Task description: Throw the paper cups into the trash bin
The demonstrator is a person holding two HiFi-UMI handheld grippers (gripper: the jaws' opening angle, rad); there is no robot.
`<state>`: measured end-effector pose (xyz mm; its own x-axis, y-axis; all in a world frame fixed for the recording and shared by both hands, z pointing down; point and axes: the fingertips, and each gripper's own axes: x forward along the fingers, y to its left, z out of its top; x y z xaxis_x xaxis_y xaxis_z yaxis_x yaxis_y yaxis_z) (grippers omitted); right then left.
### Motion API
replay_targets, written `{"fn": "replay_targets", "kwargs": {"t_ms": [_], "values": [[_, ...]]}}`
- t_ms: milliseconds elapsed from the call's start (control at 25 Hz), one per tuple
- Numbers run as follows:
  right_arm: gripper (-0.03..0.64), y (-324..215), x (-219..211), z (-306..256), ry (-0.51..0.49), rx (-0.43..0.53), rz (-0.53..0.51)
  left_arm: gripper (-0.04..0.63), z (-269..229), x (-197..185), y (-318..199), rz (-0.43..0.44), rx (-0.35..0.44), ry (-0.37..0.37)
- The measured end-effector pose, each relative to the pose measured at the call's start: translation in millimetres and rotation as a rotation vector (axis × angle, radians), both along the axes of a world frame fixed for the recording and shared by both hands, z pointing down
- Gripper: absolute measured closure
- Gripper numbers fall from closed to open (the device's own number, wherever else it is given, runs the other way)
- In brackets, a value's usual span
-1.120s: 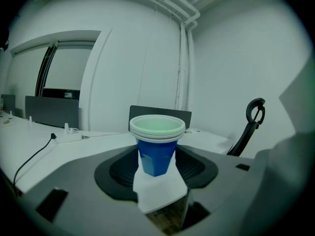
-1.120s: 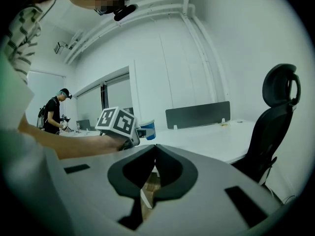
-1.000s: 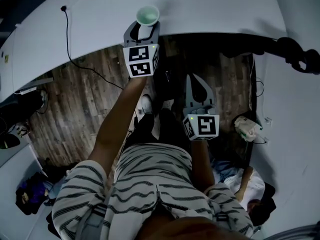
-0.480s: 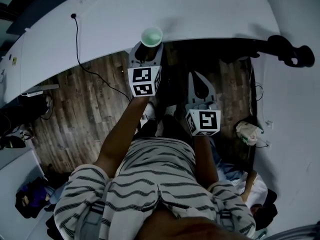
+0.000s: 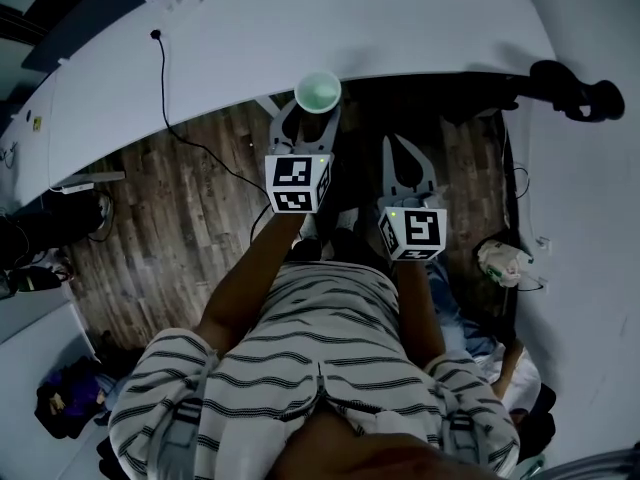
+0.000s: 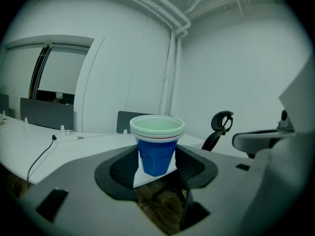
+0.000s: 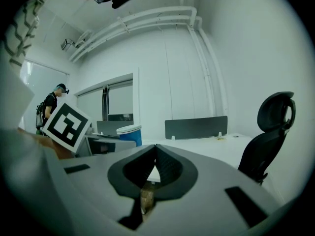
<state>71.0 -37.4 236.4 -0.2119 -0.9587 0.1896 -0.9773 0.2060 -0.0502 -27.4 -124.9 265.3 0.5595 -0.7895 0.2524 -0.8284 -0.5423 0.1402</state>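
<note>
1. Left gripper (image 6: 156, 160): clamped on a nested stack of cups (image 6: 156, 144) with blue walls and pale rims, upright, pads against the lower wall on both sides.
2. In the head view, held at the near edge of the desk (image 5: 300, 28), right where white top gives way to wood floor (image 5: 170, 218). Rim up, nothing seen inside.
3. Hard to tell whether lifted clear of the desk top or just skimming its edge.
4. Right gripper (image 7: 156, 154): jaws pressed together with nothing between them. Hangs just beside the left one, nearer the body, idle by the look of it.
5. Done, judging from this: grasp secured, stack in hand and apparently on its way off the desk.
6. Left to do: find the bin, bring the stack over its mouth, part the jaws, drop.
7. Bin: not clearly found in any view. A pale crumpled bundle (image 5: 503, 263) low at the right near the floor, possibly rubbish or a liner, too small to tell.
8. Other cups: none visible on the desk in the head view, though parts of it cut off by the frame, so no certainty that this stack is the last.
9. Nearby: a cable (image 5: 190, 143) trailing off the desk toward the floor and a chair (image 7: 268, 132) off to the right, both well apart from the cups.
10. Overall, probably around midway: pick-up settled, carry and release outstanding.
</note>
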Motion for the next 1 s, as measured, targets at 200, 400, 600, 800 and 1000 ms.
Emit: {"fn": "replay_targets", "kwargs": {"t_ms": [200, 400, 600, 800, 1000], "values": [[0.603, 6, 2, 5, -0.008, -0.009, 0.018, 0.344, 8, 2, 23, 0.033, -0.028, -0.009], [0.603, 12, 3, 13, -0.012, -0.017, 0.033, 0.344, 21, 6, 39, 0.066, -0.047, -0.017], [0.603, 20, 13, 24, -0.023, -0.037, 0.058, 0.344, 37, 11, 48, 0.082, -0.084, -0.027], [0.603, 26, 23, 39, -0.033, -0.061, 0.083, 0.344, 49, 16, 52, 0.095, -0.111, -0.036], [0.603, 34, 34, 54, -0.049, -0.09, 0.119, 0.344, 69, 23, 63, 0.117, -0.161, -0.056]]}}
